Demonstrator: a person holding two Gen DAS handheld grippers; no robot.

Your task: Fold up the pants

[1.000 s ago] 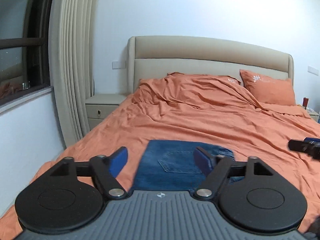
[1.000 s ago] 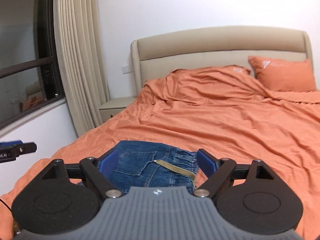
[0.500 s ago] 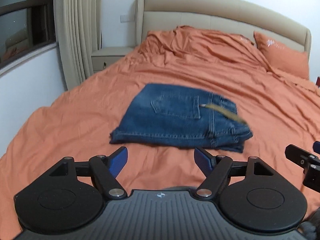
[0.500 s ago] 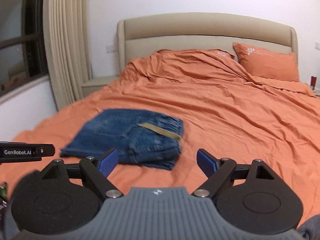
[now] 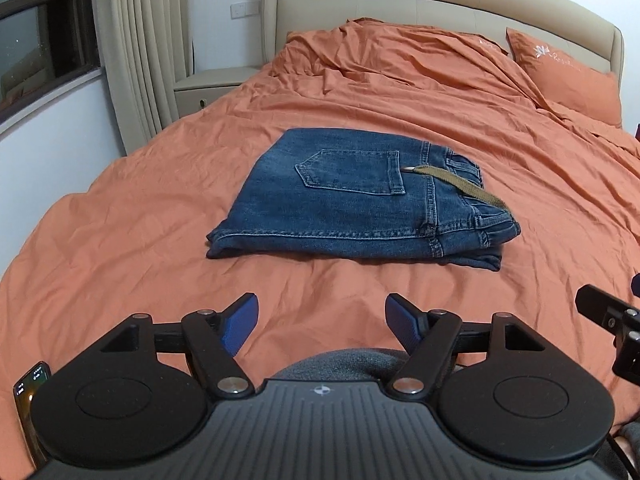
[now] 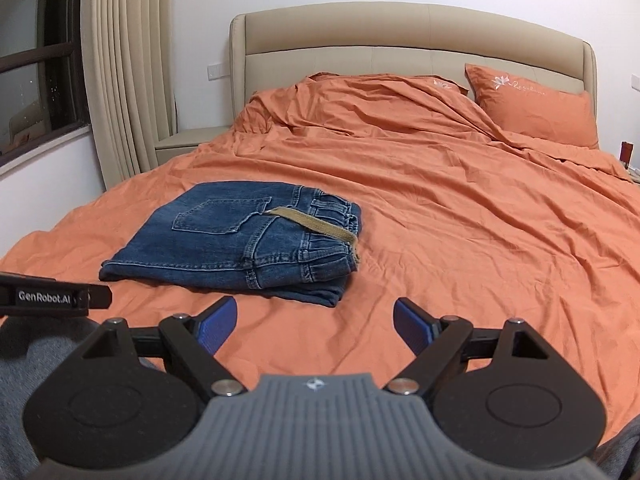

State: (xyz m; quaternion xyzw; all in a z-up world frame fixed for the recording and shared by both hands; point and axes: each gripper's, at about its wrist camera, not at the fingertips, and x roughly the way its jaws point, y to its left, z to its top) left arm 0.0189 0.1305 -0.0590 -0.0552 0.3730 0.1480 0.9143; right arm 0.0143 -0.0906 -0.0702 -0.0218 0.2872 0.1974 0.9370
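Observation:
Blue denim pants [image 5: 360, 200] lie folded in a compact rectangle on the orange bed sheet [image 5: 160, 220], back pocket up, with a tan strap [image 5: 460, 188] across the waistband. They also show in the right wrist view [image 6: 240, 240]. My left gripper [image 5: 320, 324] is open and empty, held back near the foot of the bed, apart from the pants. My right gripper [image 6: 316, 324] is open and empty, also held back from the pants. The right gripper's edge shows in the left wrist view [image 5: 612, 320], and the left gripper's edge shows in the right wrist view [image 6: 52, 296].
A beige headboard [image 6: 400, 40] and an orange pillow [image 6: 536, 108] are at the far end. A beige nightstand [image 5: 208, 88], curtains [image 5: 136, 40] and a window [image 5: 40, 20] are on the left. A phone [image 5: 28, 388] lies at the lower left.
Both grippers have pulled back and up from the folded pants, which earlier lay right at the fingers and now rest well ahead. Both stay open.

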